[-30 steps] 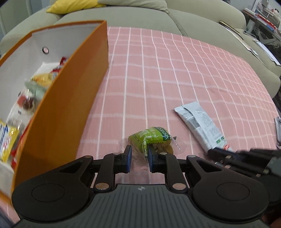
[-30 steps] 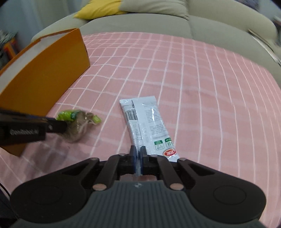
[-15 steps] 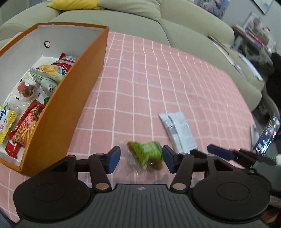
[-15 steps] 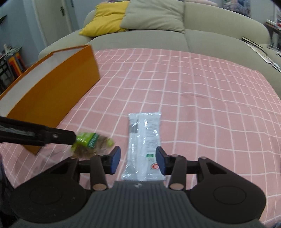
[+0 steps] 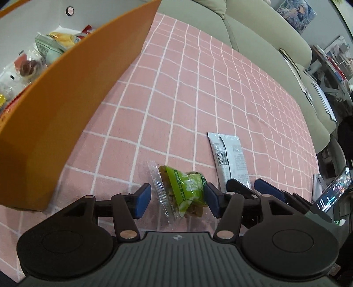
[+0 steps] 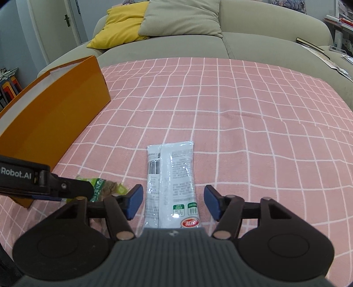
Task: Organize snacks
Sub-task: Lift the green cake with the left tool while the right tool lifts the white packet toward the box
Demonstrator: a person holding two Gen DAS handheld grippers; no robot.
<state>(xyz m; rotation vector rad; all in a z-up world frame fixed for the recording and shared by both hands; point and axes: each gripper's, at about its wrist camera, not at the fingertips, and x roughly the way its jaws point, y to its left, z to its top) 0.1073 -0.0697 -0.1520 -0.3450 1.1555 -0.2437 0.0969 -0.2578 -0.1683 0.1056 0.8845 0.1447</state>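
Pink checked cloth (image 6: 220, 106) covered the surface, with a grey-green sofa (image 6: 253, 42) behind it carrying a yellow cushion (image 6: 119, 24) and a beige cushion (image 6: 181, 17). An orange box (image 5: 72, 92) stood at the left, its white inside holding several snack packets (image 5: 46, 48).

The left tongs (image 5: 177, 202) were spread wide around a green snack packet (image 5: 185, 192) in a clear wrapper lying on the cloth; the right blue pad (image 5: 213, 202) sat just beside or touching the packet, the left pad apart from it.

The right tongs (image 6: 173, 203) were also wide open, straddling the near end of a white snack sachet (image 6: 171, 176) that lay flat on the cloth, neither pad touching it. The sachet lay just right of the green packet, both near the box's front corner.
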